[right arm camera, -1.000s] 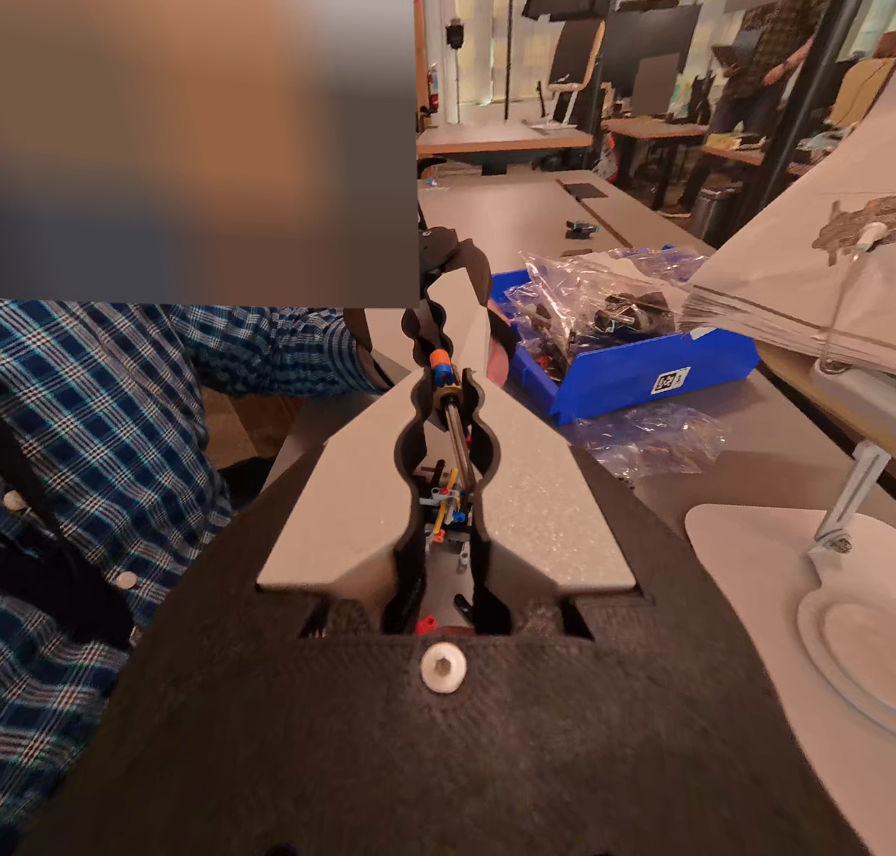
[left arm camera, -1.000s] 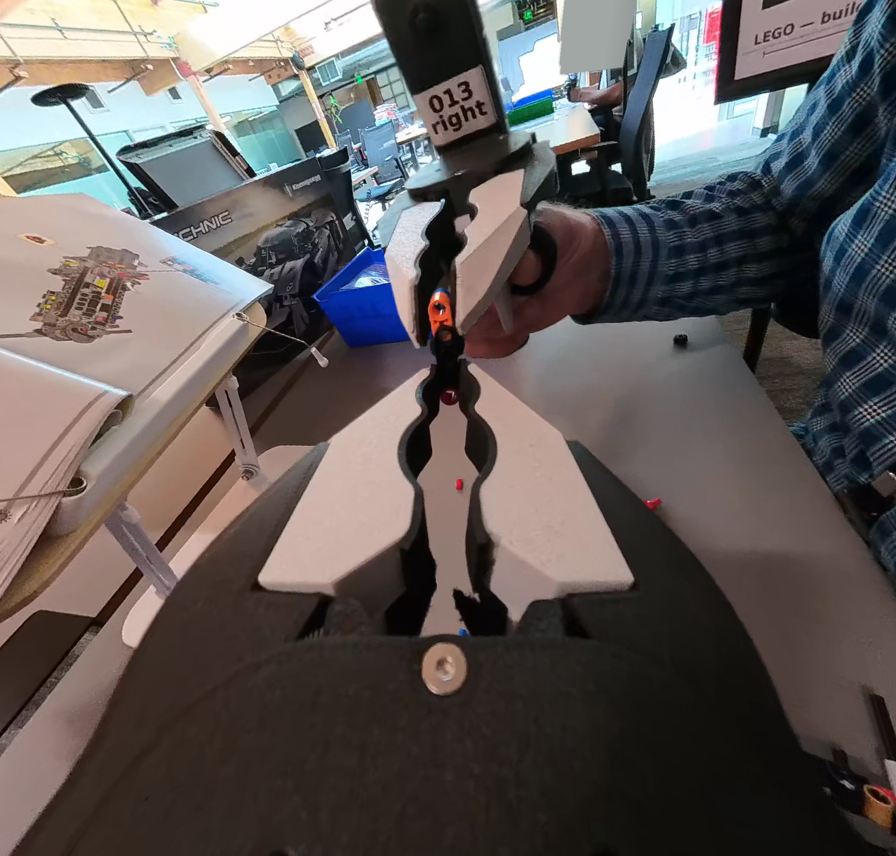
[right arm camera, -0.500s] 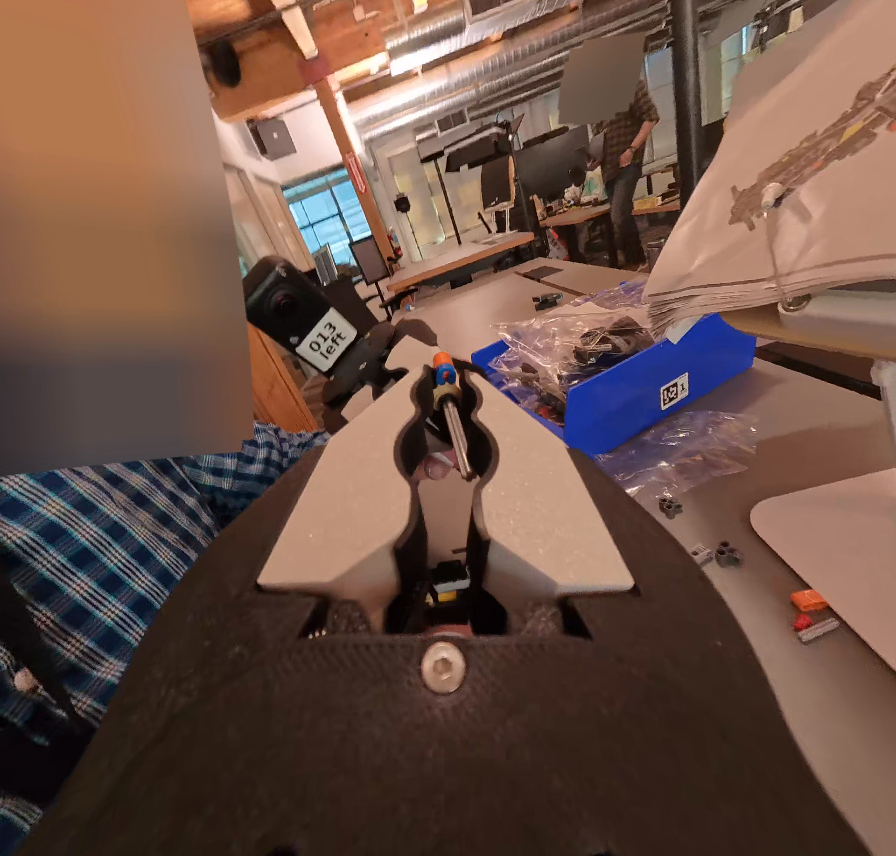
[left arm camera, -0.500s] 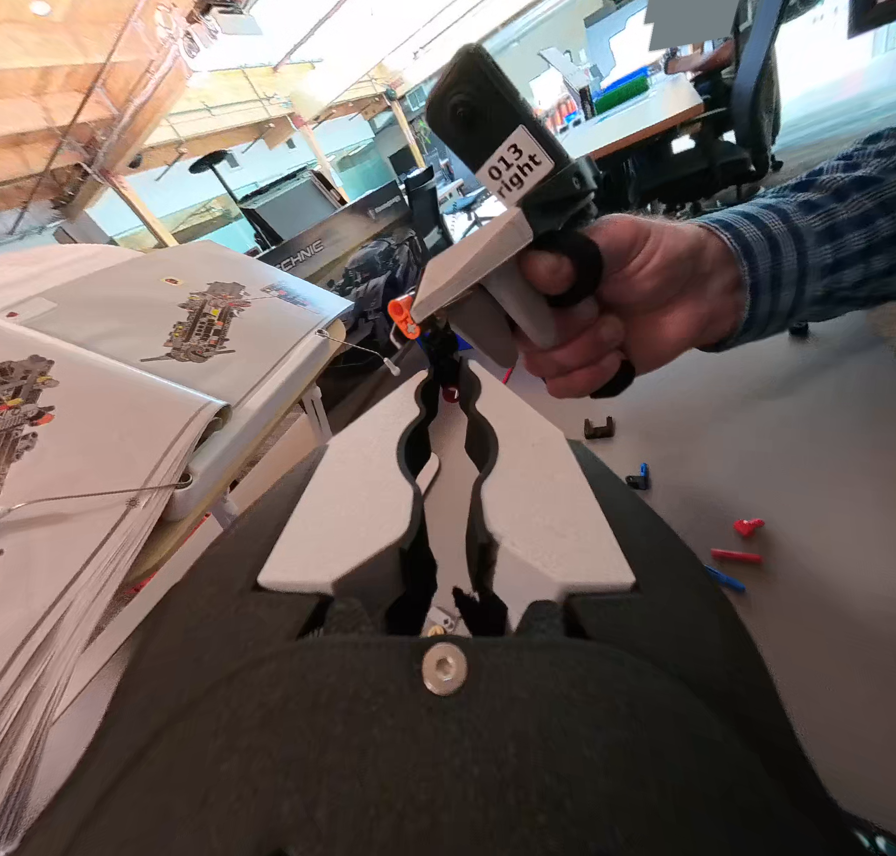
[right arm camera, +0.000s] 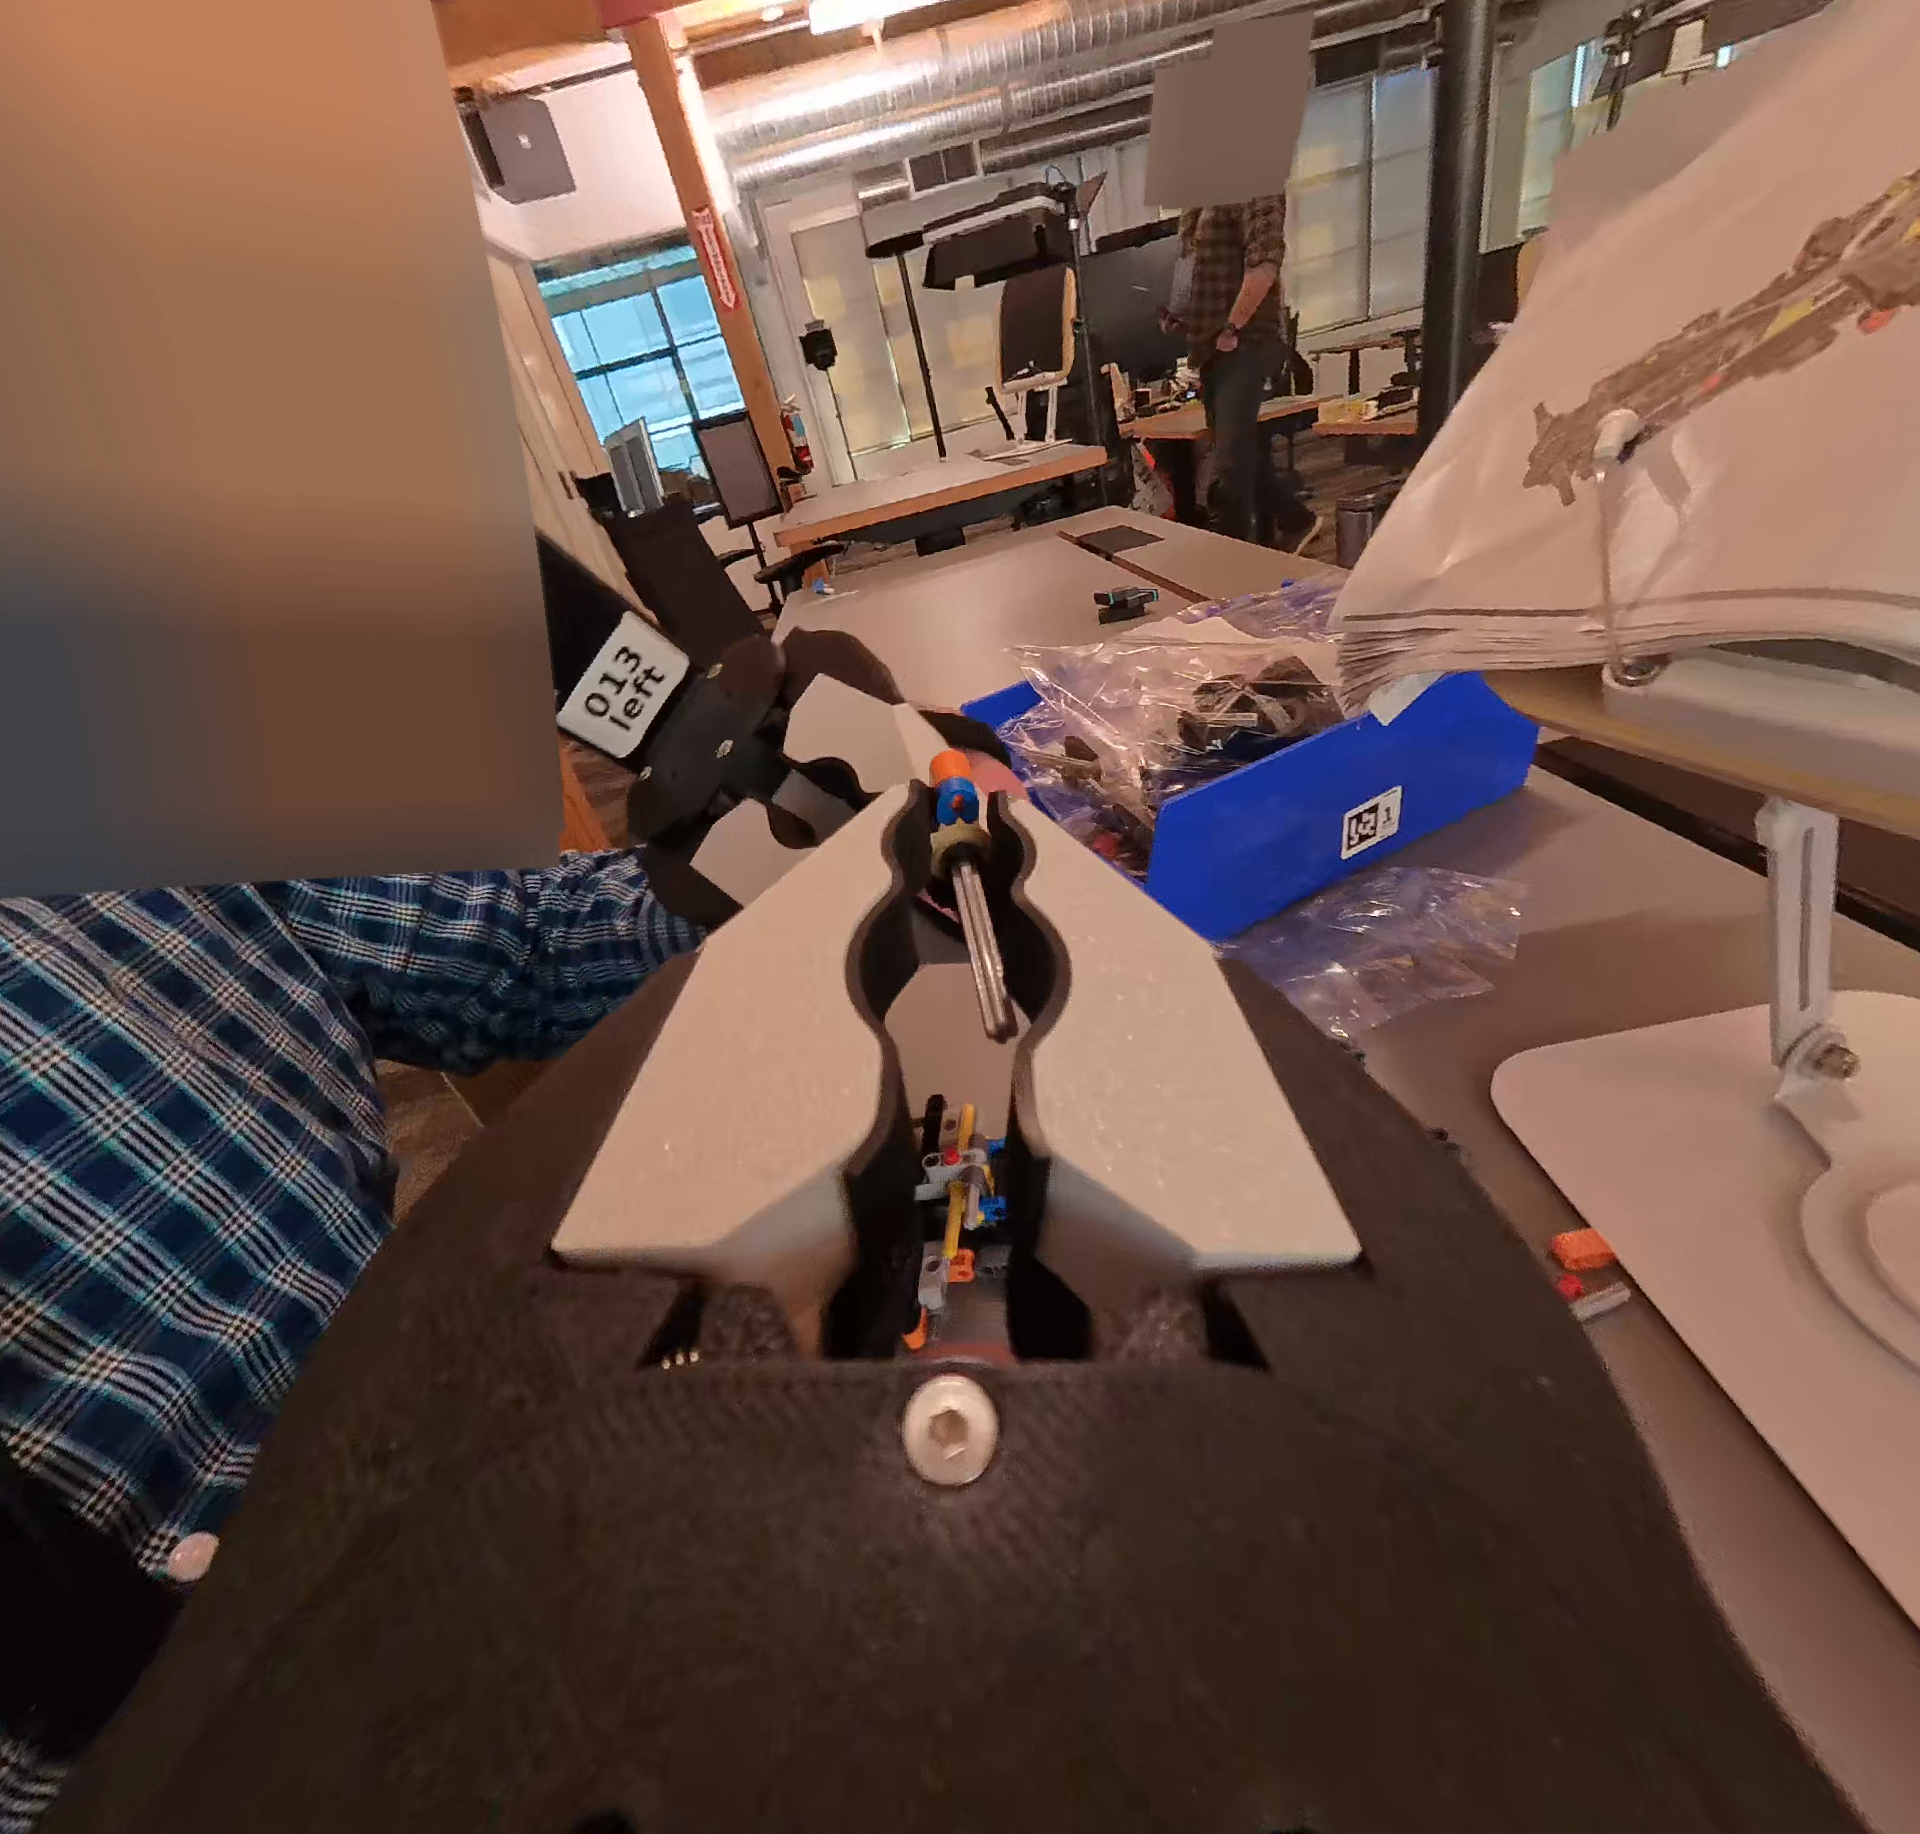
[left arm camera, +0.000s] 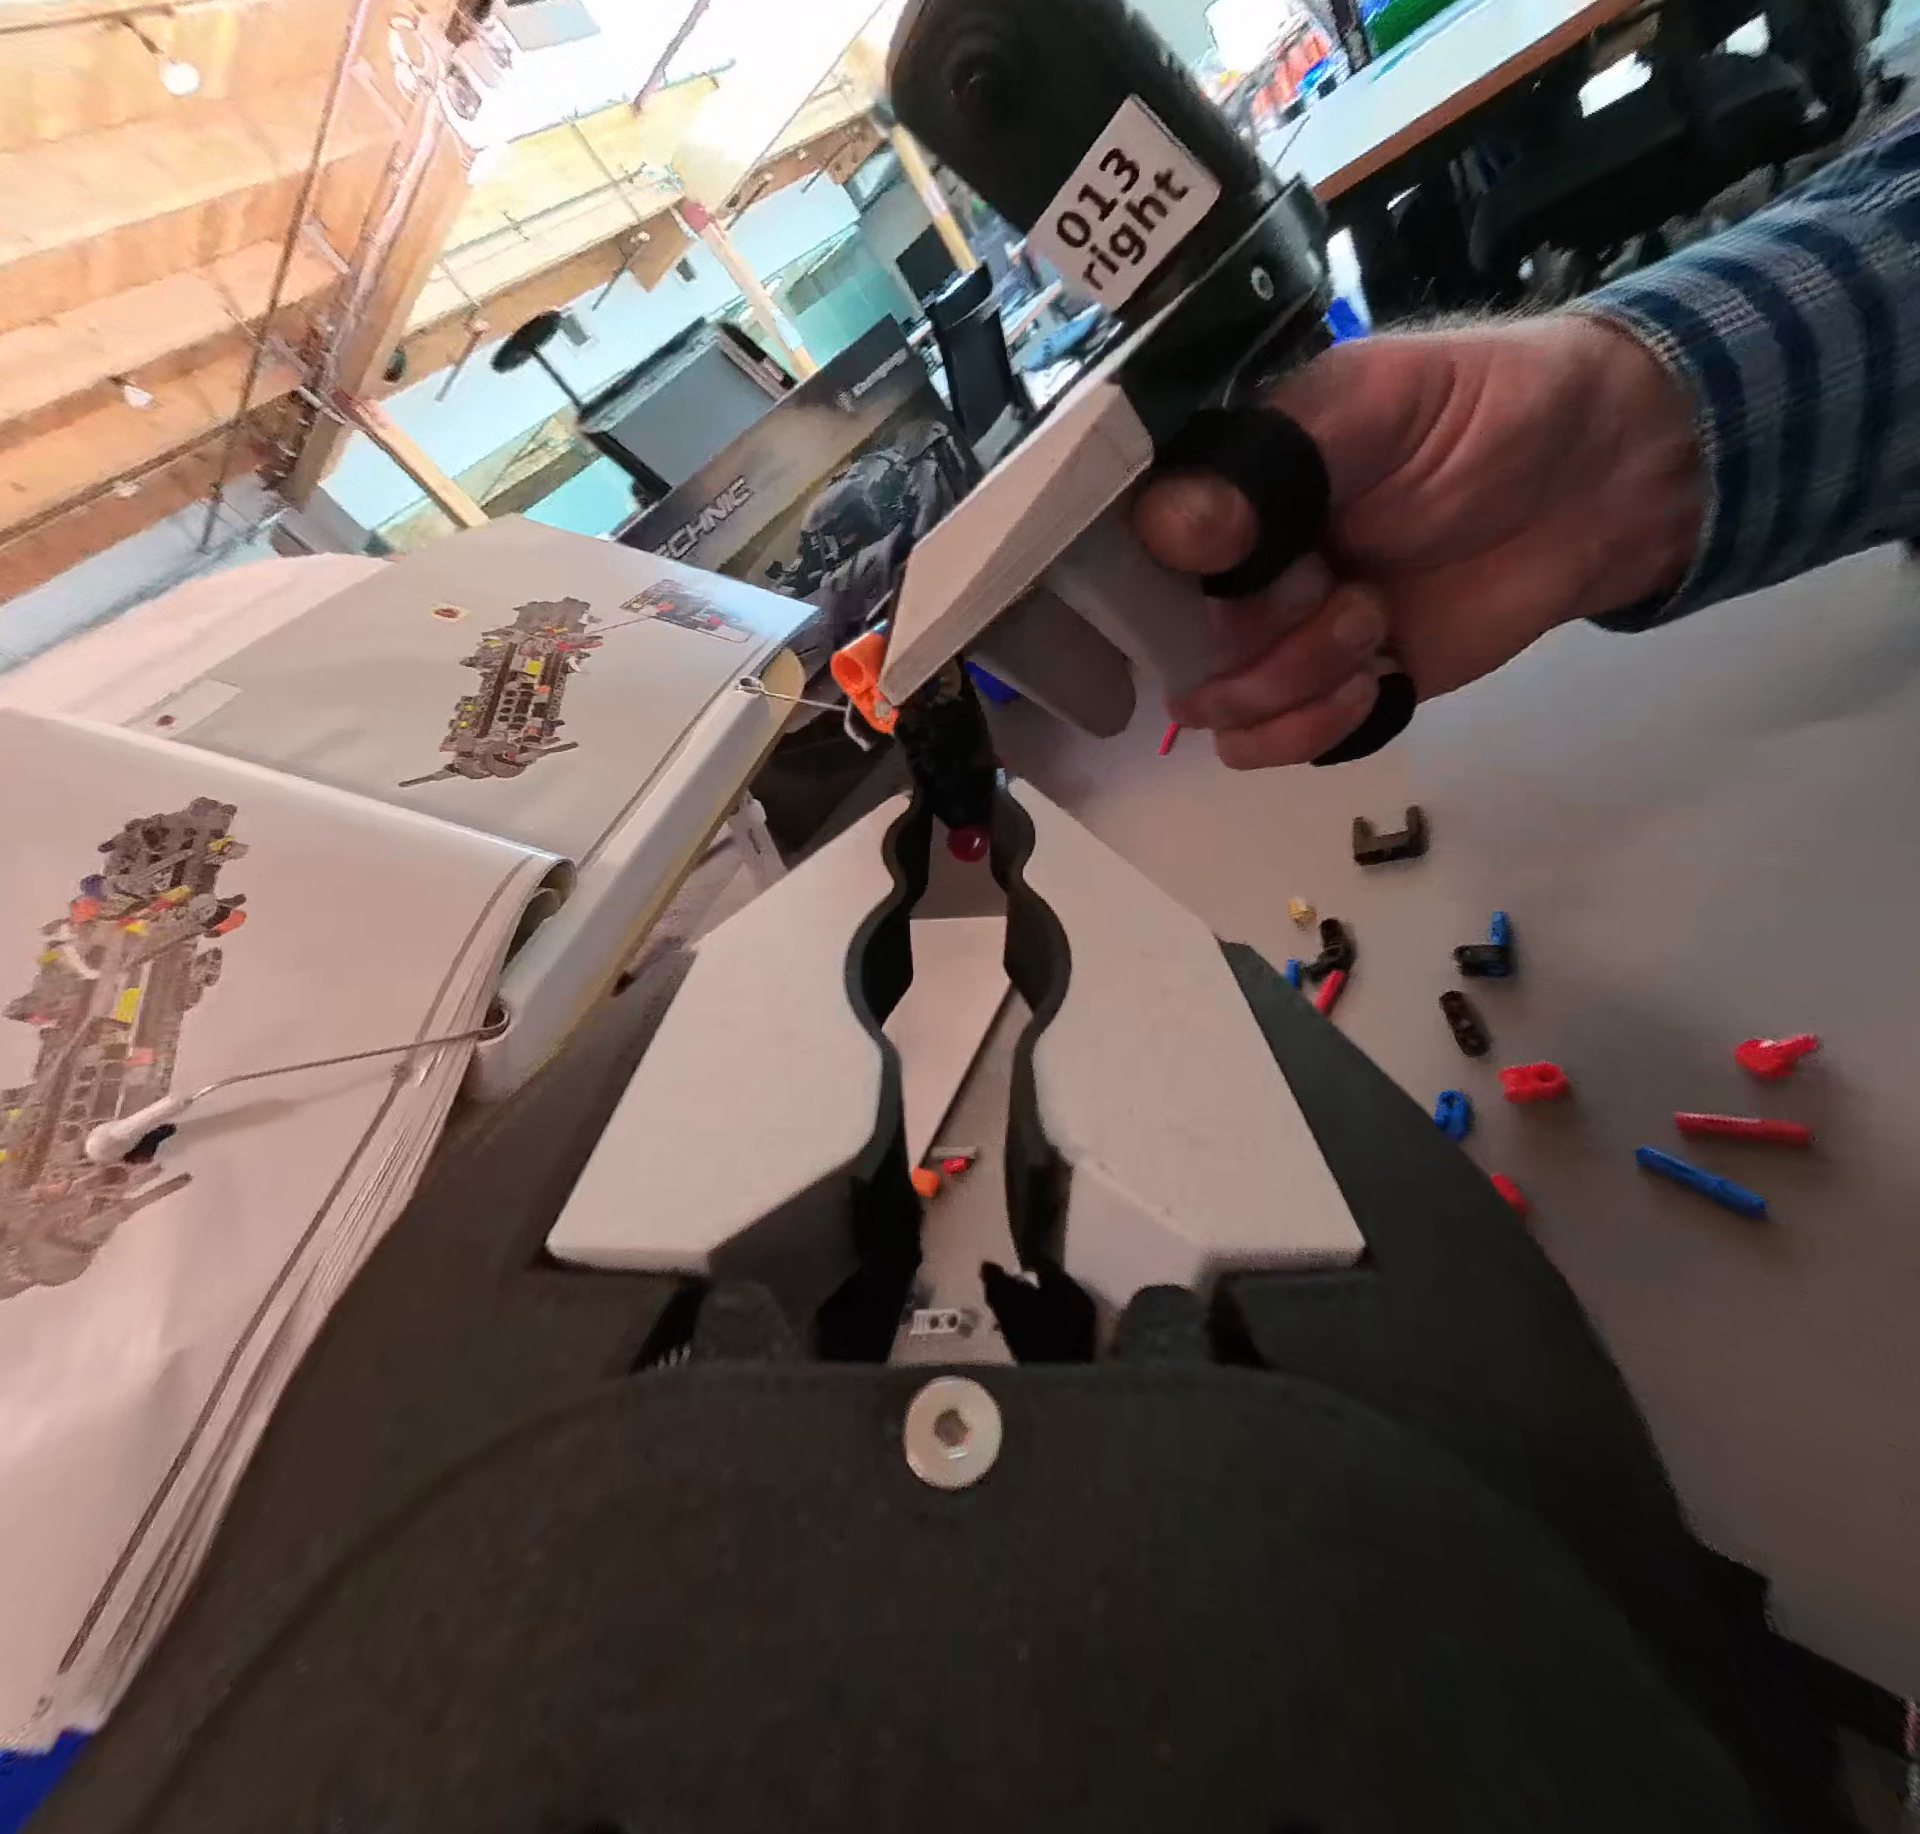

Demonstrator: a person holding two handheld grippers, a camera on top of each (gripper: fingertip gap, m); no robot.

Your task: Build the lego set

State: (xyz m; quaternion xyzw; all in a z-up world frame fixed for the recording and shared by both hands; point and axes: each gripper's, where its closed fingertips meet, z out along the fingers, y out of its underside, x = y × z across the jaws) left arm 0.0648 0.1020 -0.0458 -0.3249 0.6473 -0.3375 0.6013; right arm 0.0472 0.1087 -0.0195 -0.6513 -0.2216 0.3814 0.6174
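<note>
In the left wrist view my left gripper [left arm camera: 958, 816] is shut on the lower end of a small black lego piece [left arm camera: 945, 756] with a red pin. My right gripper [left arm camera: 885, 691], held by a hand, comes in from the upper right and is shut on the same small assembly at its orange connector [left arm camera: 858, 670]. In the right wrist view my right gripper [right arm camera: 961, 820] grips a grey axle [right arm camera: 979, 937] carrying orange, blue and yellow bushes [right arm camera: 951, 797]. The left gripper [right arm camera: 831, 745] sits just behind its tips. Both are raised above the table.
An open instruction booklet [left arm camera: 312, 849] on a white stand [right arm camera: 1662, 1161] stands beside the grippers. A blue bin [right arm camera: 1351, 808] holds bagged parts. Loose red, blue and black pieces [left arm camera: 1538, 1078] lie on the grey table. A part-built model [right arm camera: 961, 1192] lies under my right gripper. The grippers are tip to tip, or close to it. From the left gripper's tips to the part-built model [right arm camera: 961, 1192] is close to 15 centimetres.
Both grippers have rolled and swung together while staying joined at the small assembly. The right gripper now leans in from the upper right, not straight ahead. Both stay shut.
</note>
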